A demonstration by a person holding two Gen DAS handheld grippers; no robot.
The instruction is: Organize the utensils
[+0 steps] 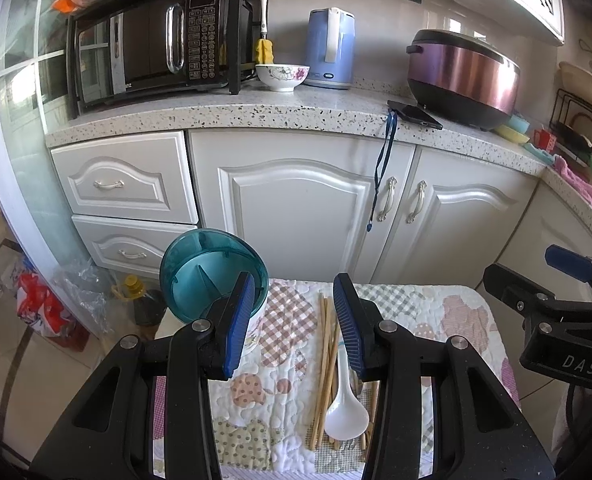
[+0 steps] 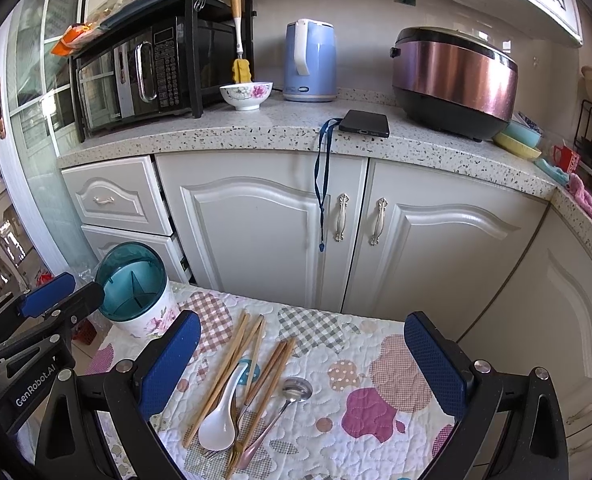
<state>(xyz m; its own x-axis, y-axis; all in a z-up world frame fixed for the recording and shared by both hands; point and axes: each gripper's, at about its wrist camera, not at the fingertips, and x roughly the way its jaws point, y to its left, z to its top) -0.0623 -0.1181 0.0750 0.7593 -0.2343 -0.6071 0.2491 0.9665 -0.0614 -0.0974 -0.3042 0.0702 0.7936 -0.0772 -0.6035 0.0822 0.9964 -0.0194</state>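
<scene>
Both claws — left claw (image 1: 293, 320) and right claw (image 2: 302, 364) — are hovering wide open, gripping nothing, over light, stiff chopsticks (image 2: 231, 356) and a slippery white spoon (image 2: 219, 420) lying on the quilted table (image 2: 376, 400) — likely best pinched mid-shaft.

Microwave (image 2: 143, 76), kettle (image 2: 310, 66), rice cooker (image 2: 454, 80), phone (image 2: 366, 123) on speckled countertop (image 2: 255, 132)

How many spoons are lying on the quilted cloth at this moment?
2. The white spoon lies across the chopsticks left of centre on the cloth; the metal spoon lies just right of it, bowl pointing away. More could be hidden under the pile.
</scene>
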